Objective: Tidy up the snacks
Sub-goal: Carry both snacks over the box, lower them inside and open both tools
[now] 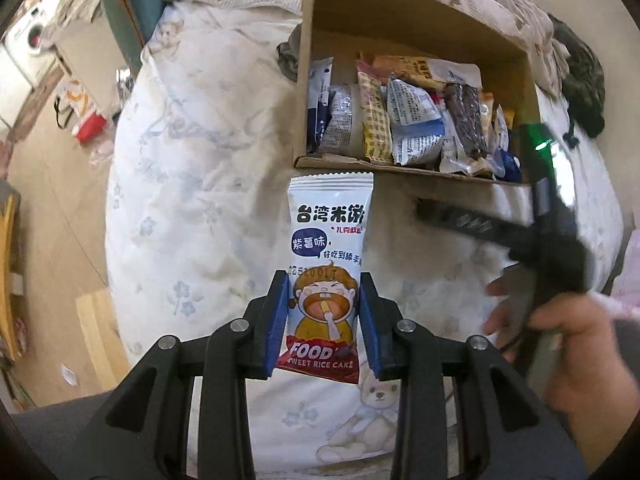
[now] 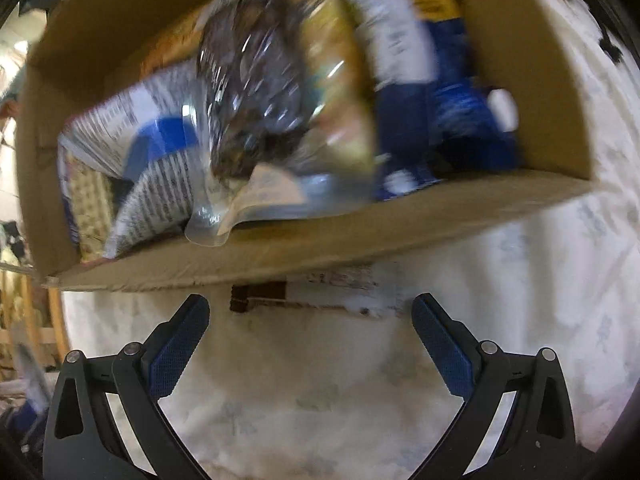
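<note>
Clamping the lower half of a rice cake packet [image 1: 330,276] at frame centre, the left gripper [image 1: 325,320] presses both blue pads on it; the wrapper is white with a cartoon child and a red band reading SWEET RICE CAKE. Above it sits the cardboard box [image 1: 420,12] of snacks. The right gripper [image 2: 310,344] is spread wide, empty

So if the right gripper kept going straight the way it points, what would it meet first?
Probably the flat packet lying on the bedsheet just before the cardboard box; the open right gripper aims there, though blur leaves depth unclear.
</note>
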The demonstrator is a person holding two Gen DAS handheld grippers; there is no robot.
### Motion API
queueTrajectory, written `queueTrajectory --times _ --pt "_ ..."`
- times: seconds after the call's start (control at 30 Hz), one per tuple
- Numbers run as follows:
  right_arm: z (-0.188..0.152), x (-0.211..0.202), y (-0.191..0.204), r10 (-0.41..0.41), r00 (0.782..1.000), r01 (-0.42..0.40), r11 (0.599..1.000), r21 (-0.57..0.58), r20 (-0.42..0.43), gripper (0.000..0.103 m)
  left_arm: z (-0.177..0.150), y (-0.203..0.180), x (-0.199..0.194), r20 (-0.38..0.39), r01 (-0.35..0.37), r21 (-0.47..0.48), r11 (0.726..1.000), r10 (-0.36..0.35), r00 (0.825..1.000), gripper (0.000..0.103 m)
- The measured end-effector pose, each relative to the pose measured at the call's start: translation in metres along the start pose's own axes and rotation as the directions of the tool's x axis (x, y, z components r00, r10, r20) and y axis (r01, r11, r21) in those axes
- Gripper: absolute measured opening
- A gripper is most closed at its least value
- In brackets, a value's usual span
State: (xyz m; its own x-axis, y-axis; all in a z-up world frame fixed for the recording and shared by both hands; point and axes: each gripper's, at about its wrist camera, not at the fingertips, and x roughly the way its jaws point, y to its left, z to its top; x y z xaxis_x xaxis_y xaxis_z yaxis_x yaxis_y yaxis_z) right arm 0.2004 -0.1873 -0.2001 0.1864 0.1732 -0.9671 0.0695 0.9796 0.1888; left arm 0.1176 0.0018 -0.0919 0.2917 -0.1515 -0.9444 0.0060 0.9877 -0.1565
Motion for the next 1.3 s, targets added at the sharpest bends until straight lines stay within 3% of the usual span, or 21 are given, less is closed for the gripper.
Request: queueTrajectory --times 0.13,0.3,0.4,0.47,0.53,0.63,1.3 --pt "0.0 0.014 0.016 -0.119 0.992 0.121 0.99 -0.07 0.035 0.103 0.003 0.004 0.006 -0.008 0.021 -0.025 0.999 -0.022 1.0 0.029" --pt "0.002 0.015 0.019 -0.118 0.991 0.121 0.991 -0.061 0.06 0.103 0.006 0.002 0.005 -0.002 0.023 -0.036 0.999 -0.023 1.0 0.029" --pt "0.003 0.009 0.014 -0.123 0.99 0.128 0.989 -0.078 0.073 0.093 0.006 -0.002 0.007 -0.002 0.023 -0.031 0.999 -0.023 1.0 0.029" --pt "0.002 0.002 0.009 -0.114 0.991 0.121 0.989 -0.085 0.075 0.087 0.006 -0.004 0.009 -0.008 0.027 -0.025 0.999 -0.027 1.0 0.029" --pt "0.002 -0.004 0.005 -0.106 0.991 0.112 0.99 -0.085 0.079 0.075 0.006 -0.007 0.01 -0.007 0.023 -0.019 1.0 -0.023 1.0 0.029" --pt "-0.002 -0.011 0.004 -0.089 0.993 0.095 0.992 -0.087 0.077 0.069 0.006 -0.007 0.01 0.0 0.013 -0.017 1.0 -0.013 1.0 0.029" --pt "-0.094 -0.118 -0.029 0.093 0.991 -0.091 0.996 -0.024 0.094 0.069 0.0 0.017 -0.007 0.065 -0.028 -0.085 0.996 0.034 0.997 0.029"
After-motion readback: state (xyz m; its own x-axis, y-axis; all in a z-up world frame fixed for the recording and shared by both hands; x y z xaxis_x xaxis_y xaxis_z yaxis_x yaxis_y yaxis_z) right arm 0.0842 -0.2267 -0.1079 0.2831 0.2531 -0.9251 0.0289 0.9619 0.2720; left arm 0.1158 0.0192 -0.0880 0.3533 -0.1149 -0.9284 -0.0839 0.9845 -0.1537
